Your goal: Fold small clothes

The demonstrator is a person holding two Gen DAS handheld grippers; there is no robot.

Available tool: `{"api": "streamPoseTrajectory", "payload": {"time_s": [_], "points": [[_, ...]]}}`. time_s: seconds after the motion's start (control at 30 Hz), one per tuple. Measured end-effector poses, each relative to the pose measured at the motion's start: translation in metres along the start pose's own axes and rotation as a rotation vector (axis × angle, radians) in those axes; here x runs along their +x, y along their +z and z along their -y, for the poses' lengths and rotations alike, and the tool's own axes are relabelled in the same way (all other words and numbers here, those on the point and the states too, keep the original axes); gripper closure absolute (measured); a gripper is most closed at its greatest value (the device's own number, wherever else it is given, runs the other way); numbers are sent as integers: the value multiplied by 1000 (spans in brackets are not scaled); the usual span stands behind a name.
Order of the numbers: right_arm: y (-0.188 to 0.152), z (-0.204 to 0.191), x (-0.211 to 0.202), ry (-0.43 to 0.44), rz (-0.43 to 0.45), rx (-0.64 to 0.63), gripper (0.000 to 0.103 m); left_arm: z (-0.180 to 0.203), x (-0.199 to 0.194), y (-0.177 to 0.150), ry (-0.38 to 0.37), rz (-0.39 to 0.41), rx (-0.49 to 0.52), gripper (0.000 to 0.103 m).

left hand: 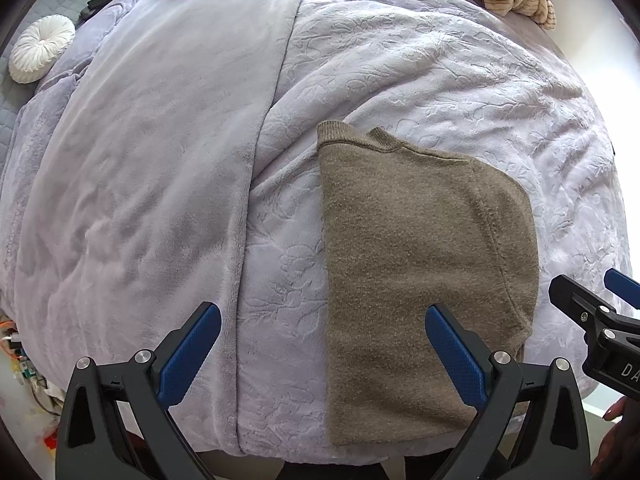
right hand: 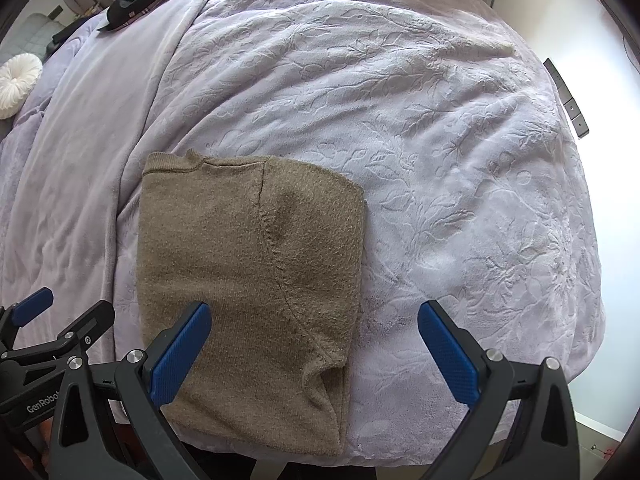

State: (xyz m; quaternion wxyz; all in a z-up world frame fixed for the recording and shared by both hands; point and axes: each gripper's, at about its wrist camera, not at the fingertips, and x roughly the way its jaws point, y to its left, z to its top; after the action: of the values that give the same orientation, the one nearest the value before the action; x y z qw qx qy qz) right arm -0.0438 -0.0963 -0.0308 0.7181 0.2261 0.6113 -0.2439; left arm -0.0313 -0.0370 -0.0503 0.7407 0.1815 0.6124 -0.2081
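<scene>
The left black hand-held gripper with blue textured pads (left hand: 323, 344) hangs with its jaws spread wide, gripping nothing. The right black hand-held gripper with blue pads (right hand: 314, 342) is likewise spread wide and empty. Fingertips of a hand (left hand: 614, 434) show beside the right one.
</scene>
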Motion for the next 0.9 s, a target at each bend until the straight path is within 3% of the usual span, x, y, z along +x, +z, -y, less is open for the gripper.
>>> {"api": "streamPoseTrajectory", "payload": {"time_s": [0.9], "points": [[-5, -2, -4, -3, 6, -2, 0, 0, -2, -5, 3, 3, 15, 1]]}}
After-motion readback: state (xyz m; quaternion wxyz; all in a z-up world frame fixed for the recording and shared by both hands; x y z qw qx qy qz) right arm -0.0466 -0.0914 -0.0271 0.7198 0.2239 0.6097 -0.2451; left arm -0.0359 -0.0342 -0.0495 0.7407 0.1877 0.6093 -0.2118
